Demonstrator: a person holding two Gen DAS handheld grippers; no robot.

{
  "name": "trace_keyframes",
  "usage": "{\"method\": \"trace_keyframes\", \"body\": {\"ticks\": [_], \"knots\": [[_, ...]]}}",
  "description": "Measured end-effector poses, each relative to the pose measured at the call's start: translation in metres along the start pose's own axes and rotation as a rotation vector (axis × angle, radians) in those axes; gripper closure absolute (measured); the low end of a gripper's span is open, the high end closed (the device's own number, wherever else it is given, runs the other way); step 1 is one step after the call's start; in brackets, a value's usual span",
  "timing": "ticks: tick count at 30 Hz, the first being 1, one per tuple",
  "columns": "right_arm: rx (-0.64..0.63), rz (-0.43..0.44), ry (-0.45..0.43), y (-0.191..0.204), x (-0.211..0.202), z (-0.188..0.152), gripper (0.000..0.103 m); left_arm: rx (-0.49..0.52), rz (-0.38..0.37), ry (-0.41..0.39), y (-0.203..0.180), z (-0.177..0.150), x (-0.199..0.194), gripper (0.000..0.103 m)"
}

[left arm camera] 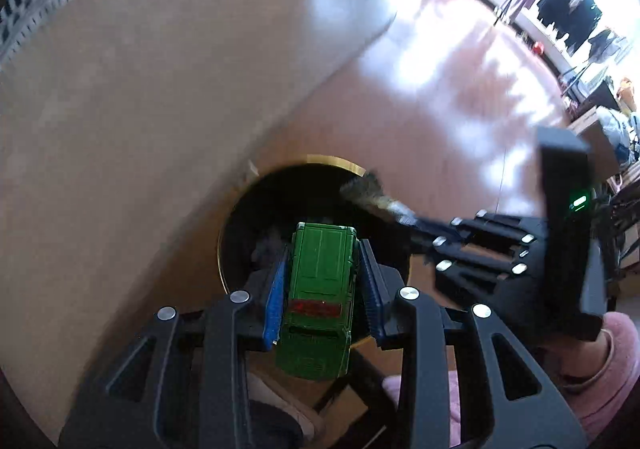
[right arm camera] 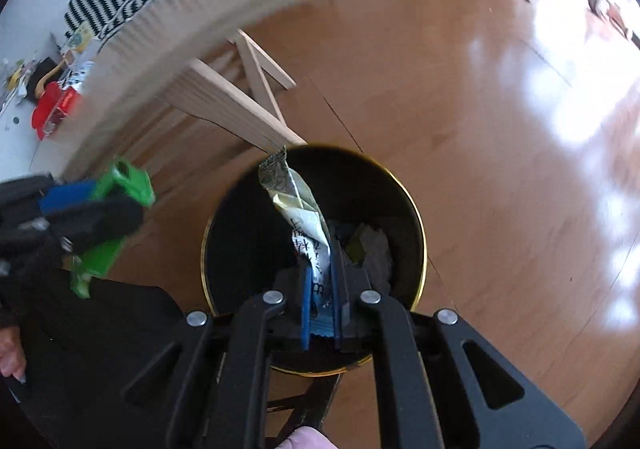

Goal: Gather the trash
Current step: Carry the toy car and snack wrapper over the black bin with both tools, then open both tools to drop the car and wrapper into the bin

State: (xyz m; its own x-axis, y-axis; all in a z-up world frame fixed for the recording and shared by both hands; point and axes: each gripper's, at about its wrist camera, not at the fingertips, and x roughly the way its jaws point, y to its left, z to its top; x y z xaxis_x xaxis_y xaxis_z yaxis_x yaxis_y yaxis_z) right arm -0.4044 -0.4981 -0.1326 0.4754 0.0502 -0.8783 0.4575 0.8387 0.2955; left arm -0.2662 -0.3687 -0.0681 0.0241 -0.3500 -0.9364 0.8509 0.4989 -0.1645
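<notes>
So both hands are parked over the black bin [right arm camera: 404, 185] with the gold rim, down on the wood floor beside the counter [left arm camera: 168, 61]. The right gripper [right arm camera: 322, 289] is pinched tight on a crumpled snack wrapper [right arm camera: 298, 205], which hangs right over the bin's mouth. I'd get that one low over the opening before letting go, since it's light and could drift past the rim. The left gripper [left arm camera: 320, 281] is part-open, clamped on a green toy car [left arm camera: 320, 289] at the bin's near edge. Looks more like a toy than trash, honestly.
</notes>
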Motion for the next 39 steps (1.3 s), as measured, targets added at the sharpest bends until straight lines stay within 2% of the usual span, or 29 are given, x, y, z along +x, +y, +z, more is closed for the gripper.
{"method": "trace_keyframes", "body": {"ticks": [3, 9, 26, 39], "knots": [[0.012, 0.005, 0.02, -0.006, 0.008, -0.005, 0.095, 0.019, 0.022, 0.066, -0.001, -0.001, 0.023, 0.07], [-0.015, 0.017, 0.067, -0.002, 0.019, -0.02, 0.095, -0.006, 0.015, 0.119, 0.004, 0.001, 0.044, 0.07], [-0.005, 0.017, 0.059, -0.005, 0.015, -0.019, 0.095, -0.023, -0.017, 0.107, 0.017, 0.004, 0.037, 0.07], [0.007, 0.02, 0.072, -0.009, 0.02, -0.017, 0.095, -0.018, -0.029, 0.13, 0.015, 0.004, 0.036, 0.07]]}}
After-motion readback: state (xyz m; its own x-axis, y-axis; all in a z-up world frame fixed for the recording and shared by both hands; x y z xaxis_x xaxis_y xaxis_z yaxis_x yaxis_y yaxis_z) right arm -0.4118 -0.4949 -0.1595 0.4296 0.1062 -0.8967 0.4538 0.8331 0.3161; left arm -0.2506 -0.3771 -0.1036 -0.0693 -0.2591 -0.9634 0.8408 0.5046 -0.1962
